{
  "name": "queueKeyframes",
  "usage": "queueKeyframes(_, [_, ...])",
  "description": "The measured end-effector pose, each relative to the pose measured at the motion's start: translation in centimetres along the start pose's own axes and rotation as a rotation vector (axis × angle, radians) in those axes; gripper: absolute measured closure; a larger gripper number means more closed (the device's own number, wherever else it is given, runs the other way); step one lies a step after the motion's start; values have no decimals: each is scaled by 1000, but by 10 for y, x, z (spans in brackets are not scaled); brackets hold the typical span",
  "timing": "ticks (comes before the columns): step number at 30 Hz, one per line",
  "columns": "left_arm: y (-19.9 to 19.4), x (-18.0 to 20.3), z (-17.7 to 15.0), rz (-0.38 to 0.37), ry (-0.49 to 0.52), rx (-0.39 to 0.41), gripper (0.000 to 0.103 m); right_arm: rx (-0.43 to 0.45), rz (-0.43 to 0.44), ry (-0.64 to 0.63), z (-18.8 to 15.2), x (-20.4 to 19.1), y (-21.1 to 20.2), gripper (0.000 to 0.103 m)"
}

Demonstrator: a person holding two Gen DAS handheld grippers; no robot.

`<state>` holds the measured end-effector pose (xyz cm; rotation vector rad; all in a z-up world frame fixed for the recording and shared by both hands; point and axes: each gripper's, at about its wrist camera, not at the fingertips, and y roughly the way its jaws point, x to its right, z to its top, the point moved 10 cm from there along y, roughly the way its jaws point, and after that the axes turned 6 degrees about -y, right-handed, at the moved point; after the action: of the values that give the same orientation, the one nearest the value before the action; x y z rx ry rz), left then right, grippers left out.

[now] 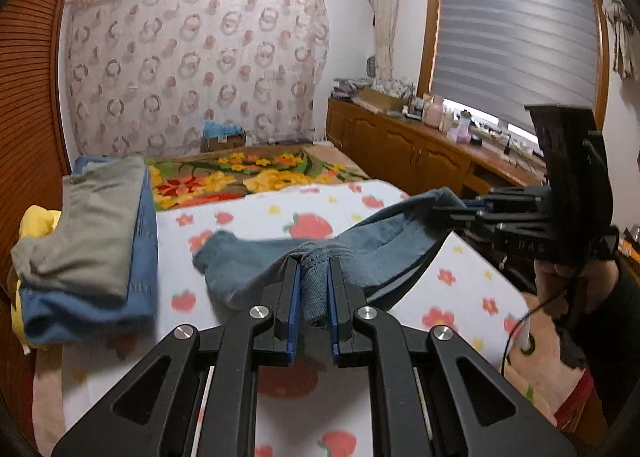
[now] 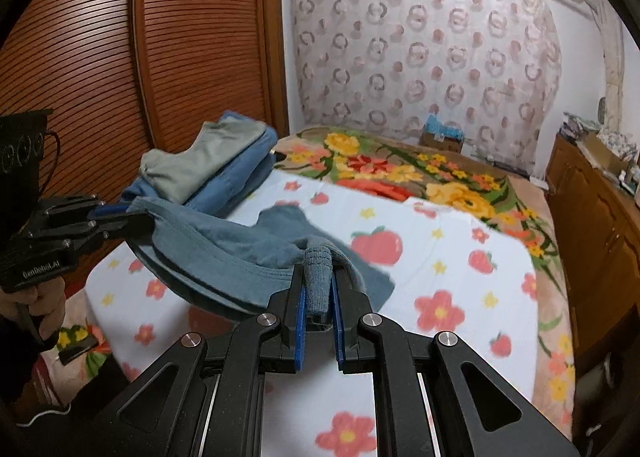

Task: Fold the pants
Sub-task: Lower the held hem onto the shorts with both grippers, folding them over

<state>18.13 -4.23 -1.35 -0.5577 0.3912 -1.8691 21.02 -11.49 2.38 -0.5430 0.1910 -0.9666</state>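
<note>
Step in hand: carrying the pants (image 1: pixel 256 257) over the bed (image 1: pixel 460 281), stretched between the two grippers, before laying them down for a fold (my reading from how the cloth hangs).
Left gripper (image 1: pixel 313 281): clenched on a bunched, ribbed edge of the blue-grey cloth, which looks like the waistband; the blue pads (image 1: pixel 295 297) press it from both sides.
Right gripper (image 2: pixel 319 289): likewise clamped on a ribbed bunch of the same garment; in the left wrist view it shows at the right, gripping the far end of the cloth.
Where the pants are: in the air just above the strawberry-and-flower sheet (image 2: pixel 460 257), sagging in a curve between the two grips, with a loose part trailing down toward the sheet (whether it touches the sheet I cannot tell).
Nearby: a stack of folded clothes (image 1: pixel 92 241), grey on top of blue, lies on the bed beside the slatted wooden wardrobe (image 2: pixel 120 57), near the pants but apart from them.
Next move calls for: lowering both ends together so the cloth lands flat on the bare part of the sheet, keeping the span taut enough to avoid wrinkles and clear of the stack.
Care: both grips hold only a small bunch, so an uneven pull could let an end slip.
</note>
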Motion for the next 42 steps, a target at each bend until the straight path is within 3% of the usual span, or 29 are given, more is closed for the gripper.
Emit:
queueKeyframes(14, [-9,17,-34,-15,35,-41,90,-11,35,8,-28,-17,-14,92])
queueKeyframes(29, [-2,14,-91,-24,-15,-131,90,-81,80,63,-66,-31,-2,92])
queueKeyframes(42, [-17,20,-98,-43,-16,-126,90,-52,96,104,-74,-31,-22,92])
